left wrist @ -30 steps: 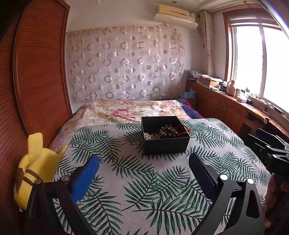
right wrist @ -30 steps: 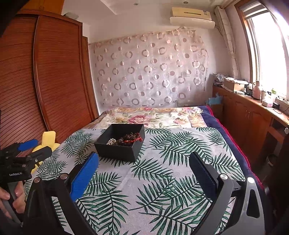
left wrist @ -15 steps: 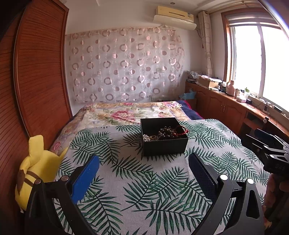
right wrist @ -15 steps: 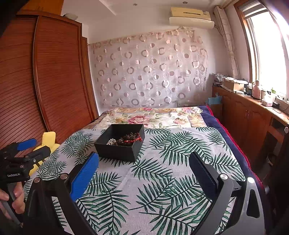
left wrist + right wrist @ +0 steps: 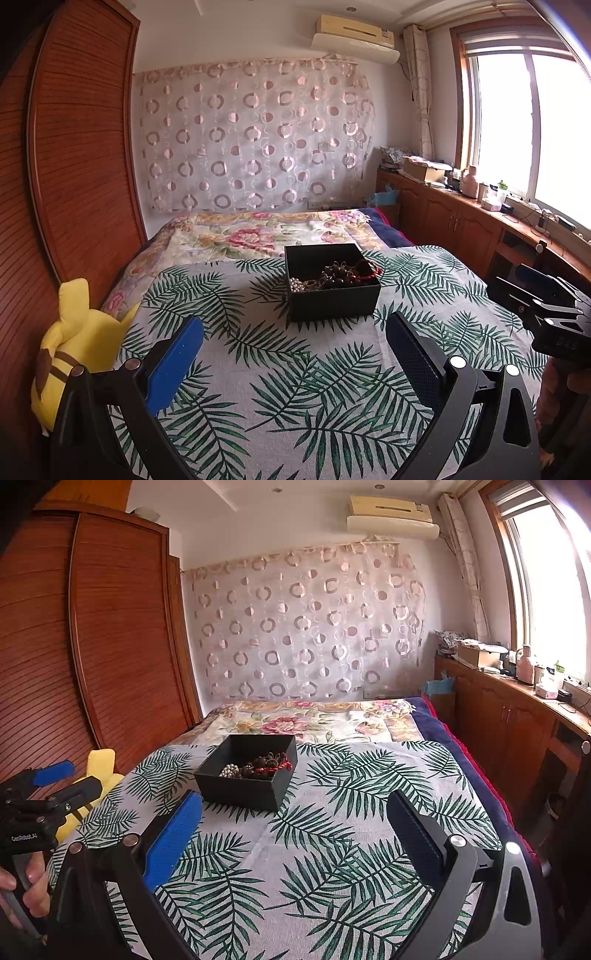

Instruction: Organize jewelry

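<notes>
Left wrist view: left tool [image 5: 293,345] and right tool [image 5: 293,825] both released, empty; black box [image 5: 332,282] of jewelry [image 5: 336,276] at frame center on bed [image 5: 295,387].

Looking forward along the right gripper [image 5: 293,823], wide apart, holding nothing, one blue-padded finger [image 5: 171,840] at left and one dark ribbed finger [image 5: 413,834] at right. Beyond, resting on the grey palm-leaf bedspread [image 5: 332,849]: an open square black box [image 5: 245,788], angled, holding a tangle of dark brown beads [image 5: 258,770], a red cord bracelet [image 5: 282,767] and probably a string of pearly white beads [image 5: 229,770]. At far left, gripped by a hand [image 5: 31,886], the left gripper [image 5: 61,781], beside a yellow plush toy [image 5: 99,762] against the slatted wooden wardrobe [image 5: 122,646].
</notes>
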Tool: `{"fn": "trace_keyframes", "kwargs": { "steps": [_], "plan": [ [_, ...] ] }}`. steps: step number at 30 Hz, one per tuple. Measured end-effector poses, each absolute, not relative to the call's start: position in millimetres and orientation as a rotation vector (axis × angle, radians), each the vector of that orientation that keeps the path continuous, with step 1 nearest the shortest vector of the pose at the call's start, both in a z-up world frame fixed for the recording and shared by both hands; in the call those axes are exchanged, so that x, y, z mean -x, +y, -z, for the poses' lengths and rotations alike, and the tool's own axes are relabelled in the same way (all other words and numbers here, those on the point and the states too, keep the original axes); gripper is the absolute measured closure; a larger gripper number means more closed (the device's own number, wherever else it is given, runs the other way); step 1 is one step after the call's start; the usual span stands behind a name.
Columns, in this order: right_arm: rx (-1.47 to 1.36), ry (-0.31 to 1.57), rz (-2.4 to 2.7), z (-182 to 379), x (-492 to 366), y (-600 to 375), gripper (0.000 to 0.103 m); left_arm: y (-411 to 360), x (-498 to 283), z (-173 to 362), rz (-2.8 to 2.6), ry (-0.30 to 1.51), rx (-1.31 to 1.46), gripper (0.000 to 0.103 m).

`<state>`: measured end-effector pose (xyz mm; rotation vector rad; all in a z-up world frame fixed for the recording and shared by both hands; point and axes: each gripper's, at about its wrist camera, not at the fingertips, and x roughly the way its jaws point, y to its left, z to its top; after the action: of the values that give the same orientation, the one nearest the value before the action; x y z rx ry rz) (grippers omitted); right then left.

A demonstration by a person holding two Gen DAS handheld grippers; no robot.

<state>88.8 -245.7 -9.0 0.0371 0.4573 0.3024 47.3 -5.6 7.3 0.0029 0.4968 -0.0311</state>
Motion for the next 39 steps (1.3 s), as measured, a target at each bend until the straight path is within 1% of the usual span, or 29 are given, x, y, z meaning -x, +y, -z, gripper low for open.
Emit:
{"fn": "trace_keyframes", "kwargs": {
  "steps": [39],
  "plan": [
    [-0.033, 0.452, -0.304, 8.3, -88.9, -242.7, 0.002, -5.6, -45.5, -11.2, 0.027, 0.489, -0.007, 0.007]
  ]
}}
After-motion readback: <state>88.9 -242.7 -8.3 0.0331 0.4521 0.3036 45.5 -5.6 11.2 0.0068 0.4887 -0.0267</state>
